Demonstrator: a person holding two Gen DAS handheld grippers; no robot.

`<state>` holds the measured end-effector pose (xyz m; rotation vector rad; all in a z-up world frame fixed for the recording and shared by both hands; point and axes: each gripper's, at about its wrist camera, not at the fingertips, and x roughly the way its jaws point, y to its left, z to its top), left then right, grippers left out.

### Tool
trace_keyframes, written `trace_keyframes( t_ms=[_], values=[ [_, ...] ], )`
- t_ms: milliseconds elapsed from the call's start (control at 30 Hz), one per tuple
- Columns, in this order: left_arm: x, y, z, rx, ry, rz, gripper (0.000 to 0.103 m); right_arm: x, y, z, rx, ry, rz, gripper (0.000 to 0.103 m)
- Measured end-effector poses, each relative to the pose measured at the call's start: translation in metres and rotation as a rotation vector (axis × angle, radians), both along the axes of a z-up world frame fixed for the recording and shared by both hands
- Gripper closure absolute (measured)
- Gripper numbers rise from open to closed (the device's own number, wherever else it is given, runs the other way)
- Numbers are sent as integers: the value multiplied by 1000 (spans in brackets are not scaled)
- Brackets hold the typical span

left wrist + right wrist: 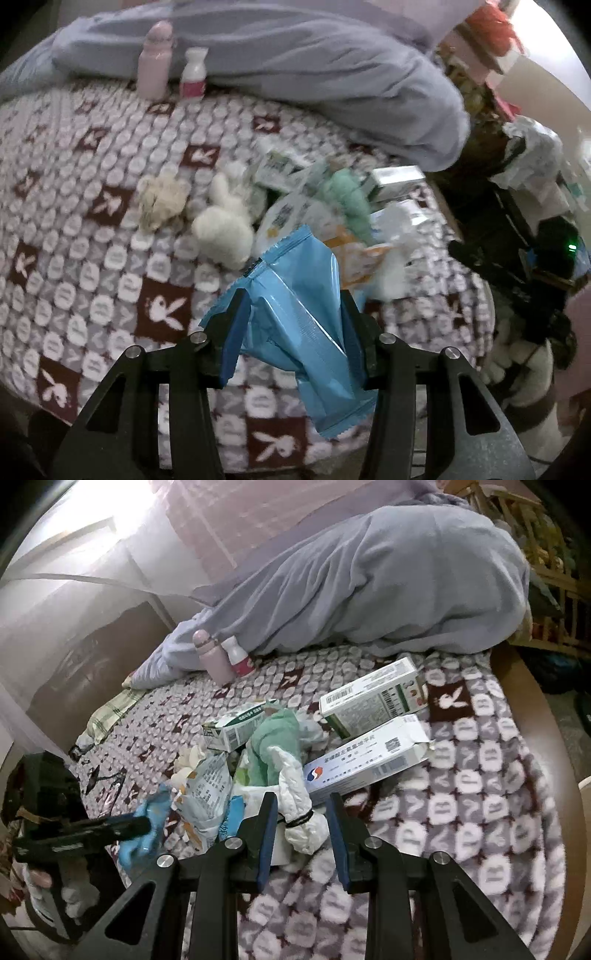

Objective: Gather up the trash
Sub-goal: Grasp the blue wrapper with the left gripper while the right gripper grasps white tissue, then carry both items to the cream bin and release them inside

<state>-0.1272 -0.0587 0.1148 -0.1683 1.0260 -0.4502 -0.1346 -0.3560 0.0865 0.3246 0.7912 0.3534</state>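
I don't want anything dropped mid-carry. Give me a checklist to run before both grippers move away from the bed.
1. Left gripper jaws closed on the crinkled blue foil wrapper: ok.
2. Right gripper jaws closed on the white crumpled bag tied with a black band: ok.
3. Wrapper clear of the patterned fleece blanket: cannot tell.
4. Drop-off spot identified: cannot tell; a dark bag-like shape sits past the blanket's edge.
5. Blanket free of trash: not ok; white cardboard boxes remain.
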Motion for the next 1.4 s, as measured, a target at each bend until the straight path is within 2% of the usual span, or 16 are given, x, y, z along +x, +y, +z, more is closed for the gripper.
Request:
trace_keyframes(
  t_ms=[200, 233, 267, 300, 400, 500, 533, 567, 600, 833, 1033, 1233, 1400],
  values=[
    [-9, -17, 27, -22, -57, -43, 57, -2, -6, 0, -4, 20, -2, 77],
    [-9, -19, 28, -22, -61, -45, 57, 0, -4, -2, -11, 25, -2, 73],
    [-9, -21, 29, -22, -62, -47, 57, 2, -2, -6, -32, 34, -6, 58],
    [-9, -23, 29, -24, -60, -48, 57, 3, 0, -10, -47, 42, -5, 52],
    [-11, -29, 30, -29, -55, -54, 57, 15, 11, -26, -76, 75, 25, 49],
    [-10, -36, 30, -33, -52, -64, 57, 28, 23, -40, -72, 95, 60, 55],
    [-10, -38, 30, -33, -53, -68, 57, 34, 26, -45, -57, 101, 67, 64],
    [-11, -42, 31, -32, -55, -72, 57, 37, 28, -48, -46, 109, 73, 77],
    [-11, -44, 32, -32, -58, -77, 57, 38, 28, -50, -39, 117, 76, 79],
    [-5, -77, 37, -45, -68, -117, 57, 4, -9, -10, -9, 11, 18, 80],
    [-1, -134, 41, -57, -75, -204, 57, -26, -60, 11, -40, -15, -83, 80],
    [2, -204, 35, -65, -49, -294, 57, -52, -124, 18, -91, -12, -235, 80],
    [2, -265, 28, -83, -33, -370, 57, -72, -183, 10, -102, 18, -369, 80]
  ],
)
